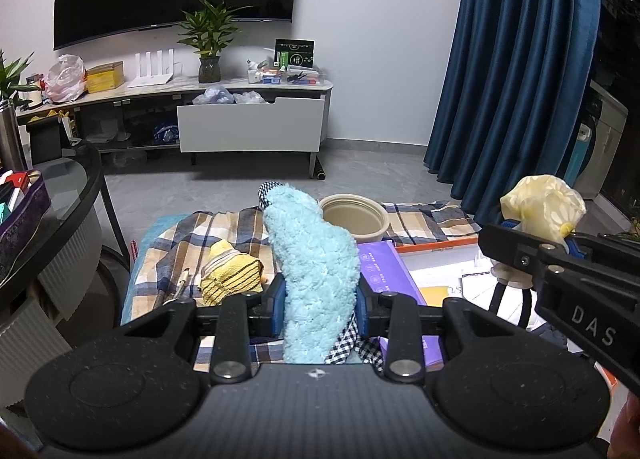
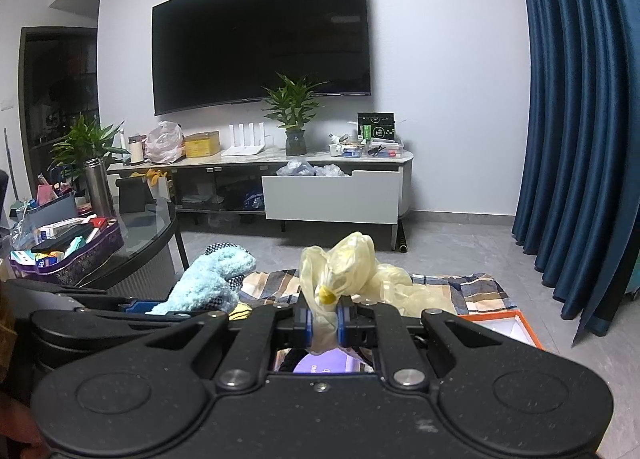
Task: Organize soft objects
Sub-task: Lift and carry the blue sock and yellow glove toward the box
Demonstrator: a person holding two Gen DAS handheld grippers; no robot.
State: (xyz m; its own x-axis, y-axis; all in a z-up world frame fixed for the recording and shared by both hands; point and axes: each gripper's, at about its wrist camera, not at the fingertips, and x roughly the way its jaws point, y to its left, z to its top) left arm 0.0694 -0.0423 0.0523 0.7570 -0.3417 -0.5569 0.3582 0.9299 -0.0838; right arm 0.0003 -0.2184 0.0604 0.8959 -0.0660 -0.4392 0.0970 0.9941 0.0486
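step: fluffy blue sock [image 1: 316, 271] is clamped in left gripper [image 1: 320, 309], yellow glove [image 2: 340, 271] pinched in right gripper [image 2: 322, 319], above plaid cloth [image 1: 224, 231] | next: a drop spot is judged needed

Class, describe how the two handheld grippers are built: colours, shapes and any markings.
Both the left gripper and right gripper are matte black, with speckled rounded bodies, angular linkage arms, silver pivot bolts and blue finger pads. The right one carries the white letters "DAS".

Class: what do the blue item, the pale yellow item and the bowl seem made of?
Blue item: fluffy chenille-like fabric, with a looped pile. Pale yellow item: thin translucent film, probably plastic or rubber, crinkled with a slight sheen. Bowl: matte beige, perhaps moulded paper pulp.
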